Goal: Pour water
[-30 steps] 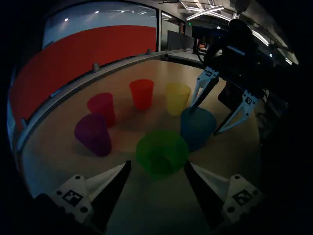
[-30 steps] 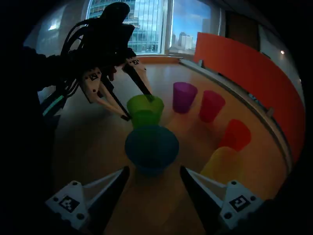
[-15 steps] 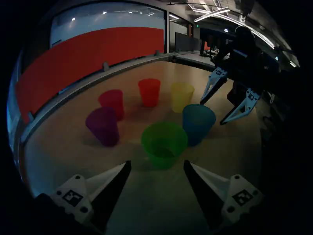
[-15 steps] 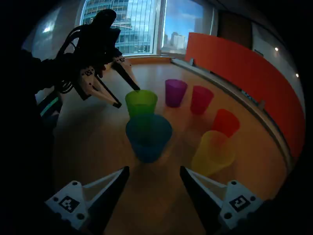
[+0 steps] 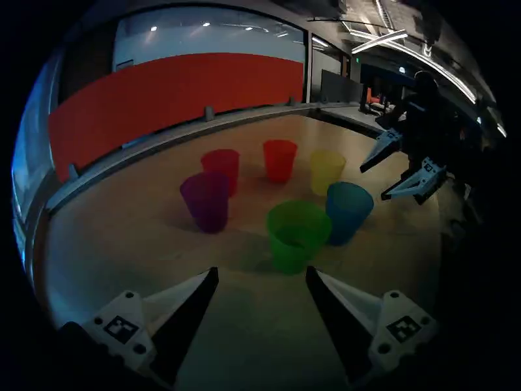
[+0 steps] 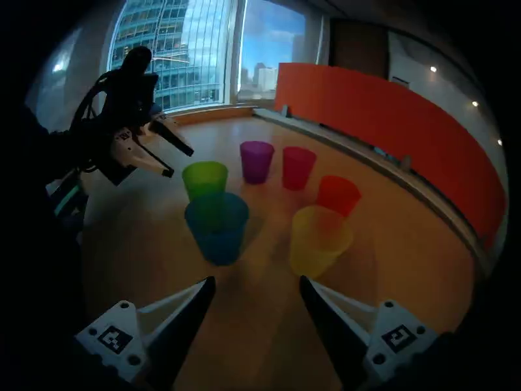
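Left gripper view: left gripper (image 5: 260,270) is backed off versus a second ago, fingers apart, empty. Green cup (image 5: 296,234) stands on the table (image 5: 130,247) ahead, blue cup (image 5: 348,210) just beside it. Right gripper (image 5: 372,184) is seen withdrawn beyond the blue cup, fingers apart. Right gripper view: blue cup now lies farther ahead, yellow cup (image 6: 318,240) near it, nothing gripped. No cup is held, so pouring is judged not started.

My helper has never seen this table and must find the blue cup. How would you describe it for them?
An orange wall panel runs along the far edge of a wooden table, and six cups stand clustered before it. On the cluster's side away from the panel, the blue cup stands beside the green cup, with the yellow cup just behind; it is the only blue one.
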